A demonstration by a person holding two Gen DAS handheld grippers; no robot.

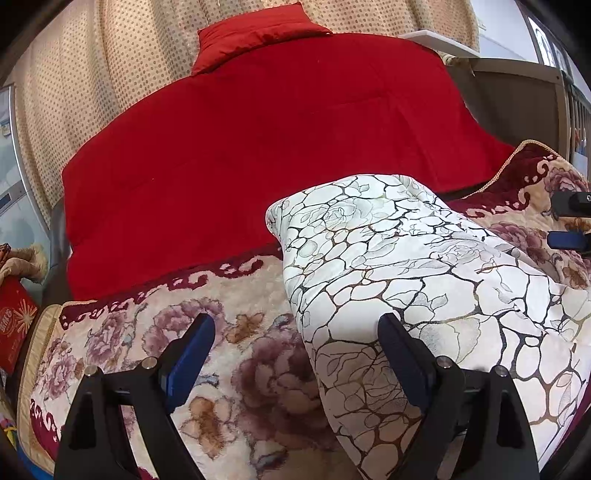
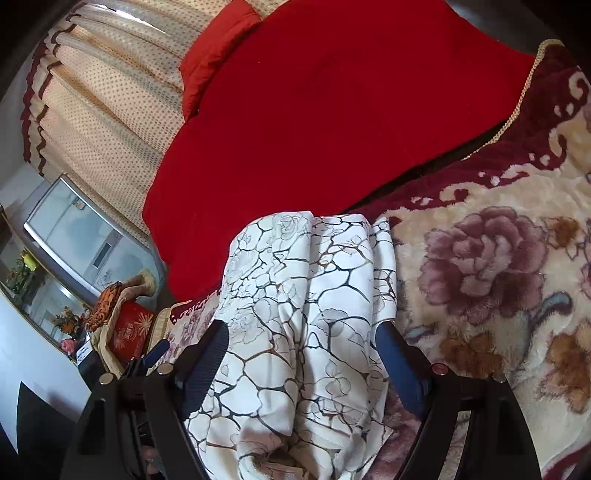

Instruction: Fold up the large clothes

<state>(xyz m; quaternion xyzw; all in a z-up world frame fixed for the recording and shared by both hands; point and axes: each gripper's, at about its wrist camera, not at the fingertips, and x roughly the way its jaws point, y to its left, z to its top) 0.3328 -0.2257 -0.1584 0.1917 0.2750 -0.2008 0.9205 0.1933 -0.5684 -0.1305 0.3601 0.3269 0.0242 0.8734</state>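
Note:
A white garment (image 1: 406, 266) with a dark cracked-rose print lies folded in a bundle on a floral blanket (image 1: 229, 354). My left gripper (image 1: 295, 328) is open, its fingers astride the garment's left edge, one finger (image 1: 192, 347) over the blanket. In the right wrist view the same garment (image 2: 303, 302) runs between the fingers of my right gripper (image 2: 301, 339), which is open around it. The right gripper's tips also show at the right edge of the left wrist view (image 1: 572, 221).
A large red padded quilt (image 1: 266, 147) with a red pillow (image 1: 255, 33) lies behind the garment. Dotted cream curtains (image 1: 74, 81) hang behind. A red box (image 2: 129, 332) and a cabinet (image 2: 70, 229) stand off the bed's left side.

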